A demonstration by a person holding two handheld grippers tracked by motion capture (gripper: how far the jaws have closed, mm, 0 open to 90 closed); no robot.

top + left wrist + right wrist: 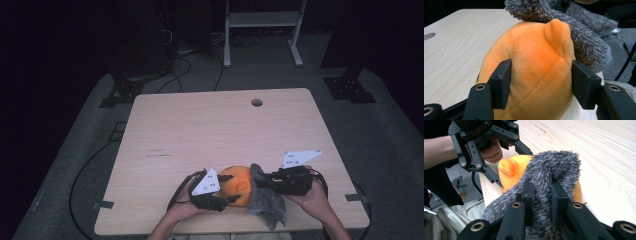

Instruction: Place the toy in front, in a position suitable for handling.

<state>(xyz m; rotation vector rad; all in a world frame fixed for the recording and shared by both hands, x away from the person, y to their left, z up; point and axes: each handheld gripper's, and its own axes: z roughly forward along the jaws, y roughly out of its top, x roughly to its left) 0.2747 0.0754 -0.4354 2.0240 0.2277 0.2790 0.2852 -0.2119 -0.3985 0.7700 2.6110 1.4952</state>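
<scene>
at the near edge of the pale wooden table [210, 125], the rounded orange plush toy [236, 184] is lying between the two grippers, with the shaggy grey fleece cloth [267, 197] draped against its right side and hanging toward the table's front edge. the left gripper [231, 187] is reaching in from the toy's left, and its jaws are clasping the toy's body, one pad on each flank. the right gripper [260, 183] is coming from the opposite side, jaws clenched on a fold of the cloth, so the cloth is lying nearer the right hand and the toy nearer the left. the left gripper view is showing the toy's small rounded ear [556, 37] with the cloth behind it; the right gripper view is showing the pinched fold [549, 187] standing over the toy.
</scene>
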